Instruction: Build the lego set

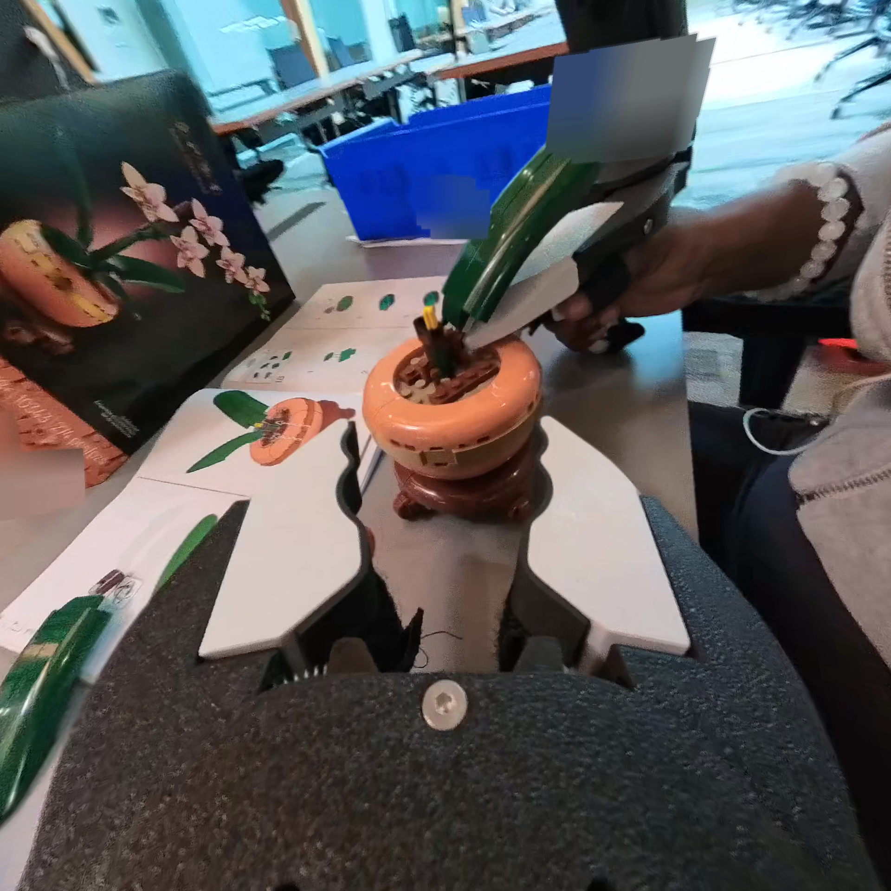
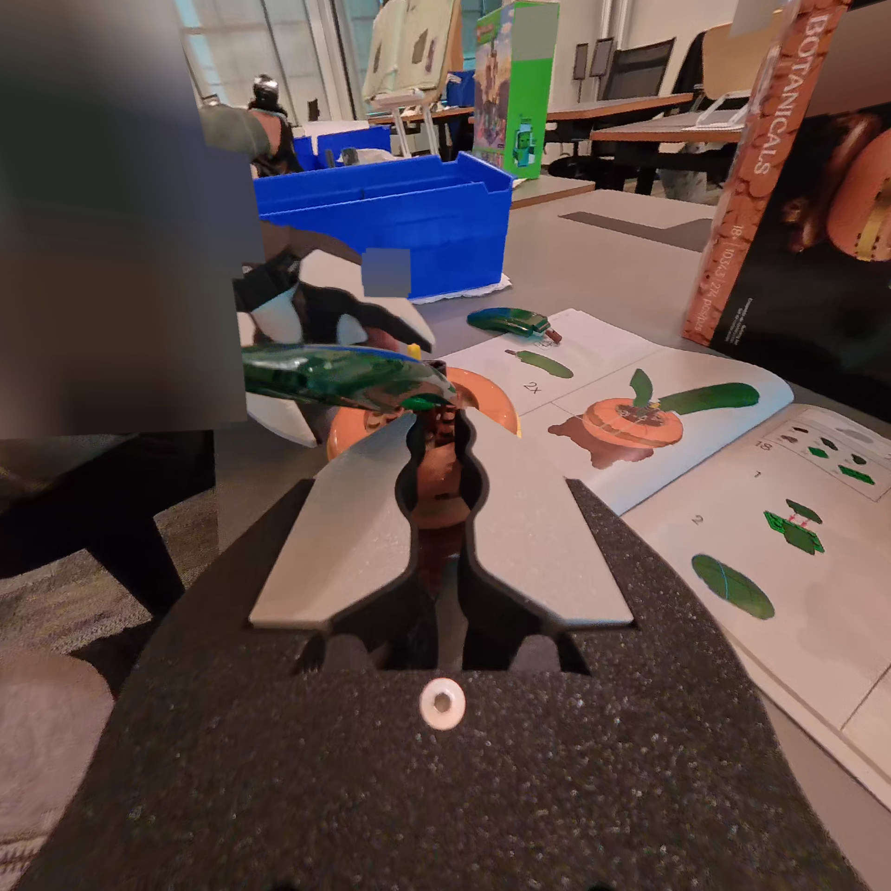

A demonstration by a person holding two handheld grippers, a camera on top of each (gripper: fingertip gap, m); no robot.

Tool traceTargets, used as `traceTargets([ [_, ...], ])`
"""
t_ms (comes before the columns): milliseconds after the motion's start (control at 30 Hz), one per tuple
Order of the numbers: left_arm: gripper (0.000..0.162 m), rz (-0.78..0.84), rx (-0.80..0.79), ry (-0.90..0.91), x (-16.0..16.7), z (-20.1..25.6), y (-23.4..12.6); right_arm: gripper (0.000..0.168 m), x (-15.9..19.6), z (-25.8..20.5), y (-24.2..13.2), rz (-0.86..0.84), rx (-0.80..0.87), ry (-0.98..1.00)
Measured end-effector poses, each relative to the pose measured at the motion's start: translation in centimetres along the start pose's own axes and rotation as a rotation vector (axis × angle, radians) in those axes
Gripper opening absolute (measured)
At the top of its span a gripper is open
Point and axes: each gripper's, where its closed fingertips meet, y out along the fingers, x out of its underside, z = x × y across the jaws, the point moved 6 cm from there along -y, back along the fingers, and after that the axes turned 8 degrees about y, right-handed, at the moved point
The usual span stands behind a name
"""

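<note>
The orange pot [image 1: 451,410] stands on its brown base [image 1: 463,496] on the grey table [image 1: 622,385]. The left gripper [image 1: 448,463] sits wide, one finger on each side of the base — I cannot tell if they press it. The right gripper [image 1: 470,332] is pinched on a long green leaf [image 1: 511,236], tipped down so the leaf's low end meets the dark stem [image 1: 441,352] poking up from the pot. A second green leaf [image 2: 511,322] lies on the open instruction book [image 2: 627,366], near the blue bin [image 2: 434,212]. The dark flower box [image 1: 120,250] stands to the left.
</note>
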Motion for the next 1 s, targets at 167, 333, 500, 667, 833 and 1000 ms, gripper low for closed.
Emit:
traceTargets([
  [167,0.076,-0.007,0.110,0.067,0.3,-0.5,2.0,0.013,-0.3,0.0,0.3,0.001,-0.054,-0.052],
  [333,0.077,0.006,0.095,0.069,0.2,-0.2,2.3,0.015,-0.4,0.1,0.1,0.017,-0.109,-0.092],
  [500,0.077,-0.008,0.049,0.056,0.0,0.2,2.4,0.011,-0.3,0.1,0.0,0.011,-0.100,-0.112],
  [667,0.077,-0.015,0.044,0.053,0.0,0.3,2.5,0.006,-0.2,0.2,-0.2,-0.005,-0.114,-0.090],
  [833,0.077,-0.020,0.030,0.050,-0.1,0.3,2.5,0.009,-0.1,0.4,-0.6,-0.013,-0.110,-0.107],
  [1000,0.076,-0.016,0.027,0.058,-0.1,0.4,2.5,0.021,-1.0,0.7,-2.7,0.025,-0.144,-0.209],
])
